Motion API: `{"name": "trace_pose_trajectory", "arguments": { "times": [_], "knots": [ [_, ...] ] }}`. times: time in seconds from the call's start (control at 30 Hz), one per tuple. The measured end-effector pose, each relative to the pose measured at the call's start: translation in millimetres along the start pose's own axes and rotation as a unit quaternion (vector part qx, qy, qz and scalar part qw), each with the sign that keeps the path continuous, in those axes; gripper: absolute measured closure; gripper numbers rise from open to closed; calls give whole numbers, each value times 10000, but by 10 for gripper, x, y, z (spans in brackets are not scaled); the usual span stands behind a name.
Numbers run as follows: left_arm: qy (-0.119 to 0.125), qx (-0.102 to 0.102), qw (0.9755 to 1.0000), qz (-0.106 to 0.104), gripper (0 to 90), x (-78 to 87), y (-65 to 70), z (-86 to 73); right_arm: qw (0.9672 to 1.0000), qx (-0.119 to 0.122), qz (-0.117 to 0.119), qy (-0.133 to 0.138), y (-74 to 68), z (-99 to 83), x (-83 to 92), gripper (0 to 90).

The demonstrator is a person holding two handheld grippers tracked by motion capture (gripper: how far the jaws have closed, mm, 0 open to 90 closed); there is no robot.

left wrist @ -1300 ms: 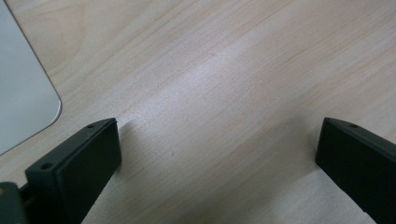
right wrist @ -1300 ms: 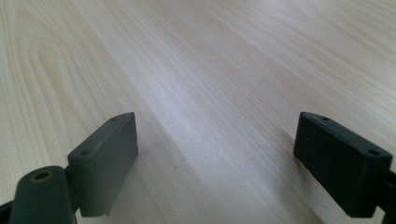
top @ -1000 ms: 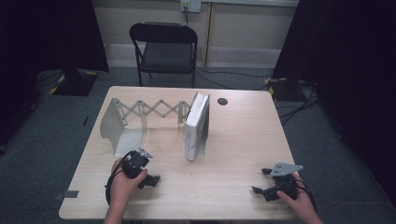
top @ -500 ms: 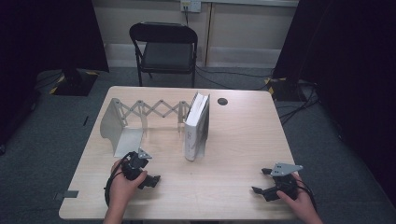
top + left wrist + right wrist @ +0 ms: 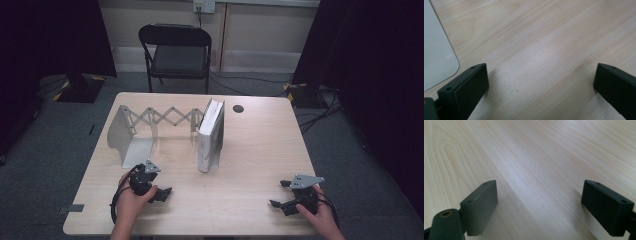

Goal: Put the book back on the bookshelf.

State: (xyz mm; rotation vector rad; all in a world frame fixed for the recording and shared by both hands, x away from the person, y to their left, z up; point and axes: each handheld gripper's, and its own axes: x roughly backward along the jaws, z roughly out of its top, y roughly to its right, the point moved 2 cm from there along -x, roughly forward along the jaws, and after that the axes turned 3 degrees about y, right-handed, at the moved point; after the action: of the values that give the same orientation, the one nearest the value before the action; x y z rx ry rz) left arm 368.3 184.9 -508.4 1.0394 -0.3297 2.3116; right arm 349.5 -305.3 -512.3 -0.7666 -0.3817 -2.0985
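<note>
At the left of the tabletop (image 5: 250, 150), the left gripper (image 5: 161, 193) rests near the front edge, held in the person's left hand (image 5: 131, 202). Its jaws stand wide apart with nothing but bare wood between them, as the left gripper view shows. Just beyond it, toward the far side, stands the grey end plate (image 5: 122, 137) of the expandable bookend rack (image 5: 160, 117); a rounded corner of that plate's base lies just beside the left jaw in the left gripper view (image 5: 436, 55), apart from it. The rack's scissor lattice runs rightward to a white book (image 5: 210, 137), which stands upright near the middle of the tabletop, well apart from both grippers. A small dark disc (image 5: 238, 108) lies near the far edge. At the right, the right gripper (image 5: 278, 201) sits near the front edge in the right hand (image 5: 322, 215), released too, jaws spread over empty wood. Compared with a second ago, nothing has shifted: both grippers, the rack and the book keep their places.
</note>
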Motion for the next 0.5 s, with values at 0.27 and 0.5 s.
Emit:
{"name": "trace_pose_trajectory", "arguments": {
  "times": [0.27, 0.5],
  "knots": [
    [234, -56, 9997, -50, 0, -3, -14, -38, 10000, -1, 1, -1, 0, 0, 0, 130],
    [570, -60, 9983, -45, 0, -12, -16, -92, 10000, 14, 27, -4, 1, 1, -2, 125]
  ]
}}
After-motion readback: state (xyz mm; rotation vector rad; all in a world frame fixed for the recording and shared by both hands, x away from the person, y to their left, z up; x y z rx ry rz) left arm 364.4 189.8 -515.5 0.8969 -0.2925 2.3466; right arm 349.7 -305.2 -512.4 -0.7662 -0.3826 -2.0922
